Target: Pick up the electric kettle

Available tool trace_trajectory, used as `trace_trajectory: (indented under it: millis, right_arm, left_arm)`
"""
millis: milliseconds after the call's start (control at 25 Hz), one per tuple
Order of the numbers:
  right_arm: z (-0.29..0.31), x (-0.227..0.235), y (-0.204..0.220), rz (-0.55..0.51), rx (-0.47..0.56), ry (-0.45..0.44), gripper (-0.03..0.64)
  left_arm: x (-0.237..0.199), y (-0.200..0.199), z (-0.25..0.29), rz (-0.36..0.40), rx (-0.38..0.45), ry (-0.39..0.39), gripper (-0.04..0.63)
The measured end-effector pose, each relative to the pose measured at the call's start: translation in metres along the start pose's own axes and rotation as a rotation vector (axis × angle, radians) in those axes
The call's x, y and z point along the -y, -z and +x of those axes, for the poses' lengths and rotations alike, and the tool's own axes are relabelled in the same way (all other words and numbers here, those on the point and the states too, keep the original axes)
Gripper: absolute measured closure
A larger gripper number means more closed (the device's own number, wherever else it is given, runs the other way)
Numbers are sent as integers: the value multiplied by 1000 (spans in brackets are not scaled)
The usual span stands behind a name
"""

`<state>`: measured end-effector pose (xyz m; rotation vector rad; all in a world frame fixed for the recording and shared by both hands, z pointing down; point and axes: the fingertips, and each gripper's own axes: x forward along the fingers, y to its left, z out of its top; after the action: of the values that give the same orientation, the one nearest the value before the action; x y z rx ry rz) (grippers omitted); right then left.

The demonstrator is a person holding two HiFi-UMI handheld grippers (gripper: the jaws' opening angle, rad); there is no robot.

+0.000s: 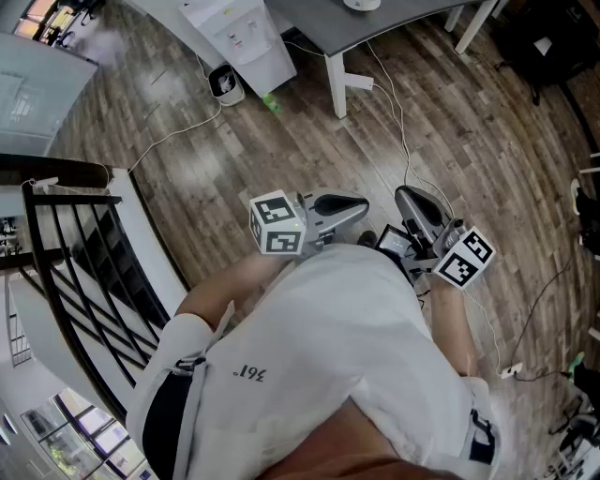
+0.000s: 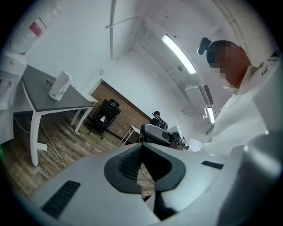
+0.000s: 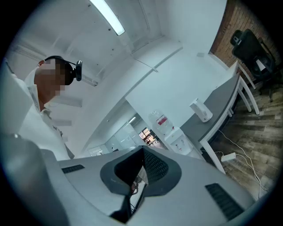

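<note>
The white electric kettle (image 2: 59,86) stands on a grey table (image 2: 44,95) across the room, far from both grippers. It also shows as the kettle (image 3: 201,110) in the right gripper view and at the top edge as the kettle (image 1: 362,4) in the head view. I hold my left gripper (image 1: 359,205) and right gripper (image 1: 406,194) close in front of my body, side by side over the wooden floor, both pointing level. The left gripper (image 2: 141,148) has its jaws shut on nothing. The right gripper (image 3: 143,151) is likewise shut and empty.
A water dispenser (image 1: 239,37) stands left of the grey table (image 1: 375,33). Cables (image 1: 403,141) trail over the wooden floor. A black stair railing (image 1: 84,272) is at my left. An office chair (image 2: 104,117) and a person (image 2: 155,118) are beyond the table.
</note>
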<state>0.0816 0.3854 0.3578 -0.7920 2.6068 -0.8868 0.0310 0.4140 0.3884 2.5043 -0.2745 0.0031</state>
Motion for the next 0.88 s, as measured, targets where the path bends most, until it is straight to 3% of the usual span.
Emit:
trace_trajectory:
  millis: [240, 480, 640, 880]
  right_arm:
    - [4, 0, 3, -34, -6, 50, 609]
    - [14, 1, 3, -85, -40, 66, 609]
    - [19, 9, 8, -137, -85, 125, 609]
    - [25, 15, 3, -151, -70, 163, 607]
  left_arm:
    - [-21, -28, -35, -34, 195, -114, 592]
    - [-27, -31, -52, -44, 199, -124, 591]
    - [-27, -31, -53, -70, 222, -130, 591]
    - [-37, -36, -68, -63, 235, -146, 591]
